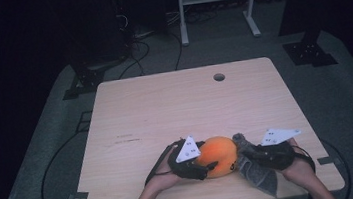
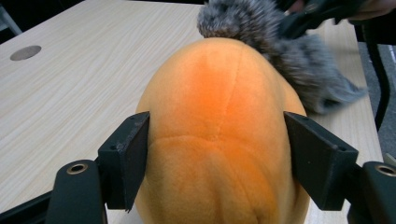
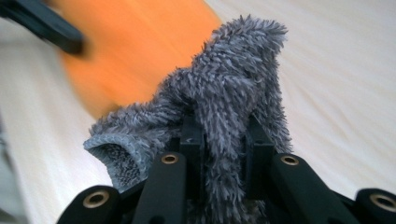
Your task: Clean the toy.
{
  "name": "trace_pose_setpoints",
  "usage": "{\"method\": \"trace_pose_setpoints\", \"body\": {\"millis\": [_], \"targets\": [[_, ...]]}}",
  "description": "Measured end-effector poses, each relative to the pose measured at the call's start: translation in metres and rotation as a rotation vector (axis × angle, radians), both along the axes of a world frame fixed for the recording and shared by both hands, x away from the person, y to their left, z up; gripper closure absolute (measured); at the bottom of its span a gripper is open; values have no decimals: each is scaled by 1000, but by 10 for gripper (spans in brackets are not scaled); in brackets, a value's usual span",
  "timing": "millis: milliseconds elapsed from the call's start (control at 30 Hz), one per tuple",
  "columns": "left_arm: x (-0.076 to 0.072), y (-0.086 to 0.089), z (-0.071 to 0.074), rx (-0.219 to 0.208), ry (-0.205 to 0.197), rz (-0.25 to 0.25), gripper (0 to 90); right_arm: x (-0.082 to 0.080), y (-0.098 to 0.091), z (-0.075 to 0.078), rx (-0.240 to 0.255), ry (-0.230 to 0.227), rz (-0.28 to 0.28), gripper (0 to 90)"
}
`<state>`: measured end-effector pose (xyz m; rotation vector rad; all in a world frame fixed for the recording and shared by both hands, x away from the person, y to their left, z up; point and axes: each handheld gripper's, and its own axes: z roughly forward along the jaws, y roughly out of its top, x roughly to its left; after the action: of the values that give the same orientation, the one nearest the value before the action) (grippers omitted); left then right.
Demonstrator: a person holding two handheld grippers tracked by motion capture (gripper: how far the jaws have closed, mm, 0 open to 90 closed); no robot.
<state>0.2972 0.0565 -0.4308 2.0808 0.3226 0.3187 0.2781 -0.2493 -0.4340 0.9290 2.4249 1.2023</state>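
Black jaws of the left gripper (image 2: 217, 163) stand at either flank of the orange plush toy (image 2: 219, 135), their pads right against the fabric and seeming to squeeze it, though how firmly I cannot tell. The toy sits on the table (image 1: 165, 106) near the person's edge, at about six o'clock in the high view, with the grey fuzzy cloth (image 1: 258, 170) touching it at its three o'clock side. The right gripper (image 3: 224, 140) is pressed together on a fold of that cloth.

Risks, as I judge them: the plush is soft and rounded, so a light squeeze may let it slip or roll out once the cloth rubs against it. The cloth is held by one fold only, and its loose tail near the table's edge could snag or drag.

From the left gripper view, both pads meeting the toy are plain, something the high view hides beneath the grey plate. Looking along the right gripper shows the fold pinched between its jaws, while from above the overhanging tail is visible.
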Motion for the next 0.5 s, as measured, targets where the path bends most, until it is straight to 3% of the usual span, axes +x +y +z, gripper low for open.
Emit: {"method": "trace_pose_setpoints", "body": {"millis": [67,200,267,333,433,500], "targets": [[1,1,-1,-9,7,-9,265,-1,-6,2,44,10,-1,738],[-2,-4,-3,-2,-11,-36,264,-10,7,25,160,-54,66,737],[-3,-4,-3,2,-18,-45,265,-11,14,29,163,-69,82,737],[-4,-1,-3,5,-16,-52,264,-9,26,25,85,-86,87,735],[-2,0,-4,-5,-4,-46,263,2,15,10,100,-31,57,734],[-1,2,-4,-7,2,-47,262,7,5,1,66,-3,6,738]]}}
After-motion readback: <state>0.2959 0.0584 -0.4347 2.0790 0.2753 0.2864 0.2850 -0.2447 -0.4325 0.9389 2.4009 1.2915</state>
